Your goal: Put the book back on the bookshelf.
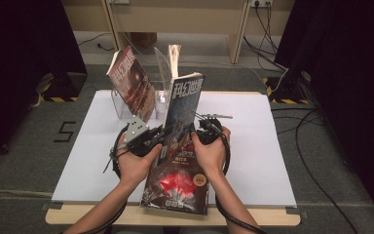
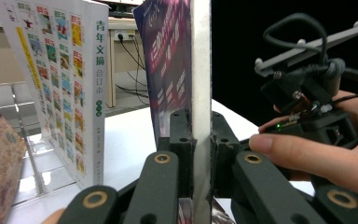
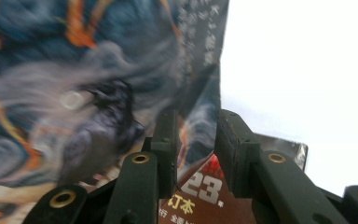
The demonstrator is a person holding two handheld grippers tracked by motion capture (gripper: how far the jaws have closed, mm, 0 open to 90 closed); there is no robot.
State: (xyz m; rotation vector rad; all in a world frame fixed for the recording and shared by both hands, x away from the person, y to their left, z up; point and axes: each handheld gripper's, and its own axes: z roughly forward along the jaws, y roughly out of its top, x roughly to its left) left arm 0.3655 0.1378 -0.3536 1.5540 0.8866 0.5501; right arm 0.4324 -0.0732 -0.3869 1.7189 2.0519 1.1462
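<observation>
A dark science-fiction magazine [image 1: 182, 105] stands tilted up off the table, its top leaning toward the back. My left gripper [image 1: 158, 139] is shut on its left edge; in the left gripper view the jaws [image 2: 200, 126] press the pale edge of the magazine [image 2: 200, 56] from both sides. My right gripper [image 1: 197, 134] is at the magazine's right edge. In the right gripper view the cover [image 3: 98, 70] runs between the jaws of this gripper [image 3: 198, 140], close to the left one, with a gap to the right one. A second magazine [image 1: 177, 183] lies flat beneath.
A clear acrylic rack [image 1: 121, 109] at the back of the white table [image 1: 253, 146] holds a reddish magazine [image 1: 134, 83] and another book [image 1: 168, 68]. The flat magazine overhangs the front edge. Cables and dark curtains surround the table.
</observation>
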